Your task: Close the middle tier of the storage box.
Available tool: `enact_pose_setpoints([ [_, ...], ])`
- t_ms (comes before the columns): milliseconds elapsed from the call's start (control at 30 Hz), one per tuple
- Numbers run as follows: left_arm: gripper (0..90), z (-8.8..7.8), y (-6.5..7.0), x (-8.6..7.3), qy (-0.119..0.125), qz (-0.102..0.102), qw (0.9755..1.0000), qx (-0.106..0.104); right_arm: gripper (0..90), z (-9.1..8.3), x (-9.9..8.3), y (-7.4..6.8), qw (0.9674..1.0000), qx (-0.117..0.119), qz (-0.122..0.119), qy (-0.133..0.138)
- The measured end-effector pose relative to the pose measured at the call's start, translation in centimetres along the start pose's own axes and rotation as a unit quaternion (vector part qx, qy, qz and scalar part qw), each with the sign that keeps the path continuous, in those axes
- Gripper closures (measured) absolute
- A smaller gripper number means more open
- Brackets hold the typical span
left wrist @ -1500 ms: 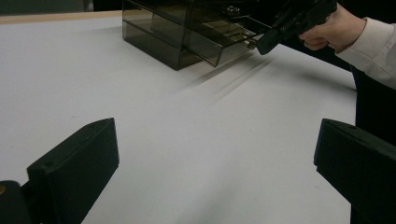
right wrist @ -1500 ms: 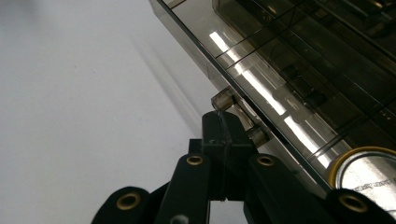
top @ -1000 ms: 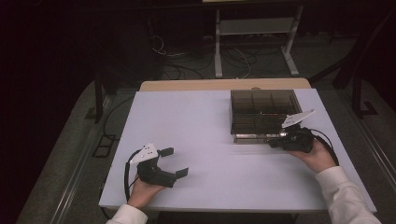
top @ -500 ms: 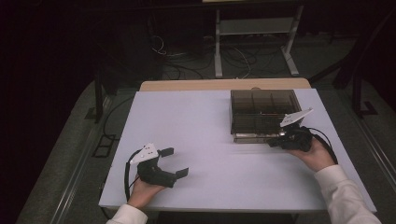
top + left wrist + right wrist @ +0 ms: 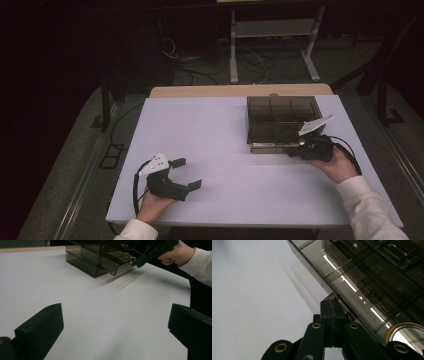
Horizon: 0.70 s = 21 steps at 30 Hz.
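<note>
- Progress stood at an early stage, by my judgement: the bottom drawer [image 5: 117, 263] of the smoky translucent plastic drawer box [image 5: 282, 117] sat a little way out from the box front, as the left claw's view showed, and it was far from fully drawn.
- That box rested on the white worktop [image 5: 225, 150], toward its far right part, well apart from my left hand.
- What remained, as I read it, was to bring the drawer out far enough to reach what lay inside; the contents were too dim to name through the tinted walls.
- My right claw [image 5: 296, 151] was closed tight, its black jaws pressed together at the small knob [image 5: 332, 298] on the drawer's front edge; the knob sat just past the jaw tips, and I judged it pinched there, though the contact itself was hidden.
- My left claw [image 5: 190, 174] rested low over the bare worktop near its front left part, jaws spread wide, holding and touching nothing.
</note>
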<state>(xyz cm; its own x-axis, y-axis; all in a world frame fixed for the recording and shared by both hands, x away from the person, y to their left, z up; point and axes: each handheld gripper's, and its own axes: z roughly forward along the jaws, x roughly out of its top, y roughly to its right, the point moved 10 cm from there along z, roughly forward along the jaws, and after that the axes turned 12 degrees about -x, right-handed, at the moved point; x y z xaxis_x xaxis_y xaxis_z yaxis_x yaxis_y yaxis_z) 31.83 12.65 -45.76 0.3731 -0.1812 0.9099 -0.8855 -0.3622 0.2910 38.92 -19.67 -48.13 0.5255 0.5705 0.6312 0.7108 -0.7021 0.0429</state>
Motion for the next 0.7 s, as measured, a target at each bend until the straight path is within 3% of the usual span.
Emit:
enact_pose_setpoints([
  [233,0.0,-0.05,0.03,0.04,0.001,0.001,1.0,0.001,88.8,0.03,-0.11,0.04,1.0,-0.005,0.002,-0.001],
  [367,0.0,-0.01,0.06,0.04,0.0,0.002,1.0,0.0,88.8,0.09,0.09,0.31,0.9998,-0.02,0.0,0.005],
  [700,0.0,0.02,0.04,0.03,0.0,0.001,1.0,0.0,88.9,-0.02,0.73,0.59,0.9997,-0.018,0.008,0.017],
])
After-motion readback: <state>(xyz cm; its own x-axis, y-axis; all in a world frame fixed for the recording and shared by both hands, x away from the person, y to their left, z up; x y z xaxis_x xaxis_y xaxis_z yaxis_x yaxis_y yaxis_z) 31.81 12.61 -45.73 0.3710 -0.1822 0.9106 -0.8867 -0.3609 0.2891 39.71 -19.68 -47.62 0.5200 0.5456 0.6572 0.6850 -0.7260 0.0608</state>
